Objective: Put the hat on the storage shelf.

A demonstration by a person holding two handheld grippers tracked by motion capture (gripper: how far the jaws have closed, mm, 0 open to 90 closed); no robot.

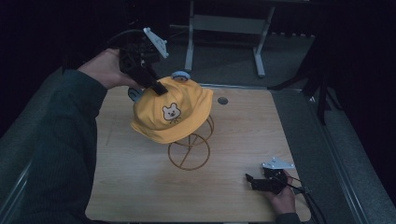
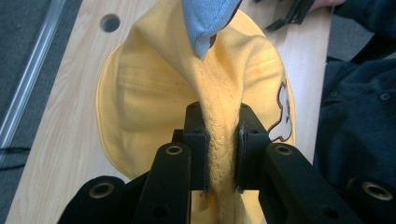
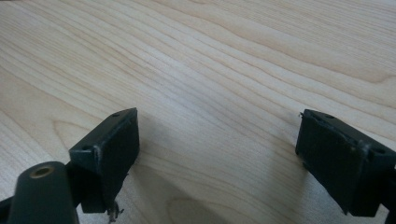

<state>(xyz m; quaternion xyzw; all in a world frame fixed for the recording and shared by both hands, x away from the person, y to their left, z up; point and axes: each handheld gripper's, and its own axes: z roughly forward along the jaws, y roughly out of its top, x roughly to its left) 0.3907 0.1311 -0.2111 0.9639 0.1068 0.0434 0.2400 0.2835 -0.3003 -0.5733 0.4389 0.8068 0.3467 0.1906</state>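
Observation:
A yellow child's hat [image 1: 173,112] with a bear face and blue ears sits over an orange wire stand [image 1: 189,150] in the middle of the wooden table. My left gripper [image 1: 156,86] is at the hat's back left top, shut on a raised fold of its yellow cloth [image 2: 219,140]. A blue ear [image 2: 208,21] hangs just beyond the jaws in the left gripper view. My right gripper [image 1: 250,179] rests low near the table's front right, open, with bare wood between its pads [image 3: 217,154].
The wooden table [image 1: 140,186] has a round hole [image 1: 222,100] at its back right. A grey frame with legs [image 1: 224,28] stands behind the table. The person's sleeve [image 1: 65,149] lies along the left edge.

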